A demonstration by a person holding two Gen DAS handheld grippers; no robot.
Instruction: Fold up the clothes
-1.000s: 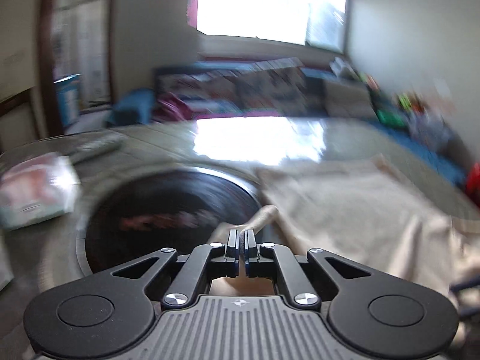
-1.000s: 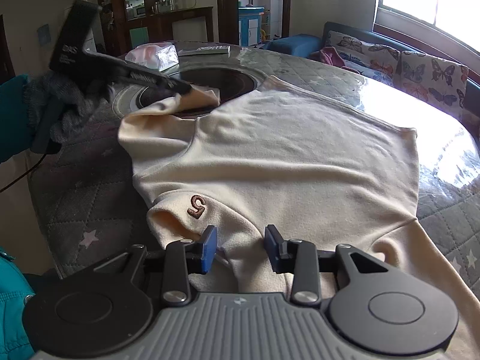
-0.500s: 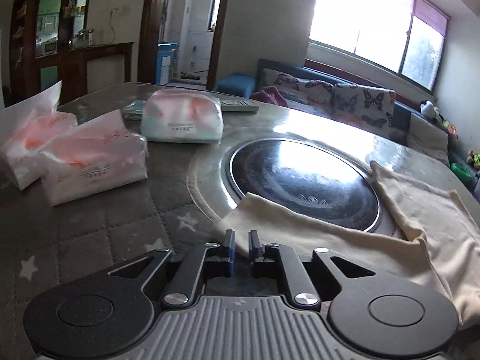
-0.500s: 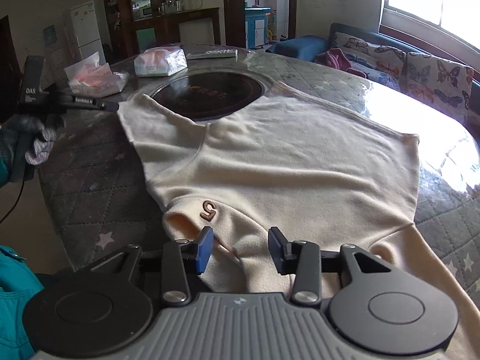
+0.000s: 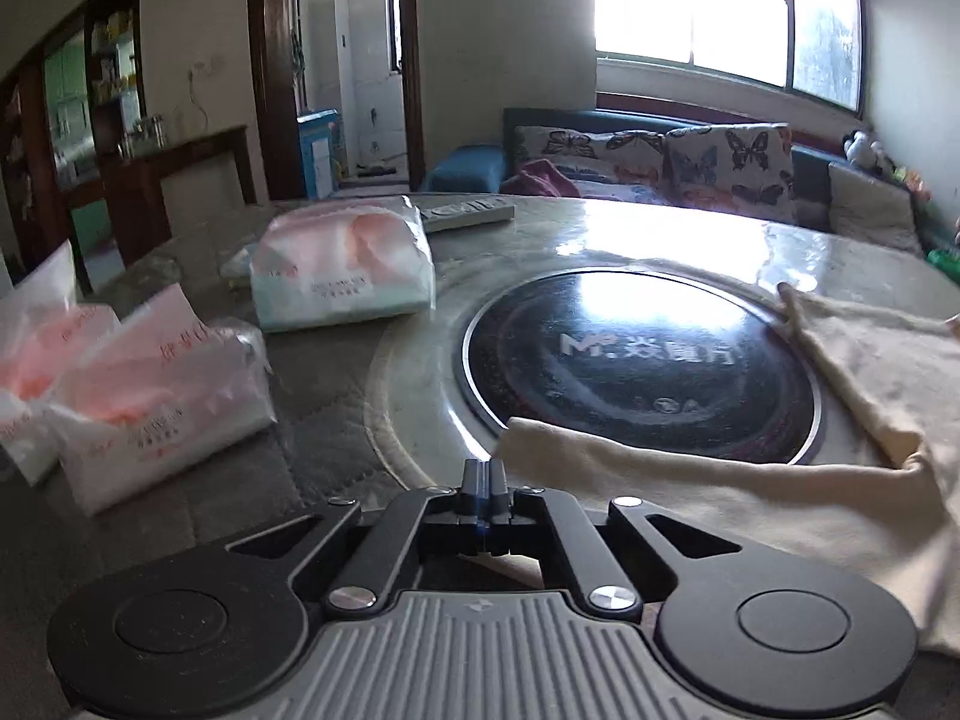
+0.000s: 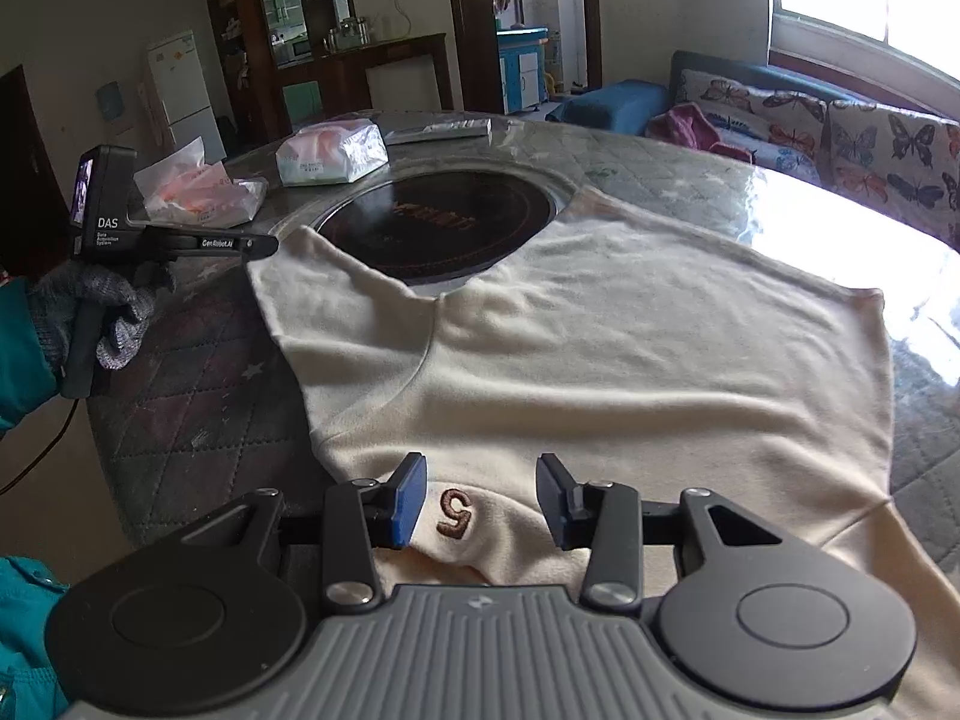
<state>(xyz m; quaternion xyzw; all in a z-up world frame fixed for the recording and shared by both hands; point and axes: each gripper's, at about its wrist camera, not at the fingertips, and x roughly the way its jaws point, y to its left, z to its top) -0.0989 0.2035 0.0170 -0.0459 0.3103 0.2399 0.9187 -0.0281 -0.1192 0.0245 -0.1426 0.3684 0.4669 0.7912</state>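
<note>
A cream sweatshirt lies spread flat on the round table, with a brown embroidered "5" near its collar. One sleeve lies across the edge of the black cooktop disc. My left gripper is shut and empty, just left of the sleeve's cuff end; it also shows in the right wrist view, beside the cuff. My right gripper is open, its fingers either side of the "5" over the collar area.
A black round cooktop is set in the table's middle. Tissue packs and a remote control lie at the table's far left. A sofa with butterfly cushions stands behind the table.
My left gripper let go of the sleeve after laying it out to the left, then shut empty. My right gripper opened wider and moved forward over the "5".
</note>
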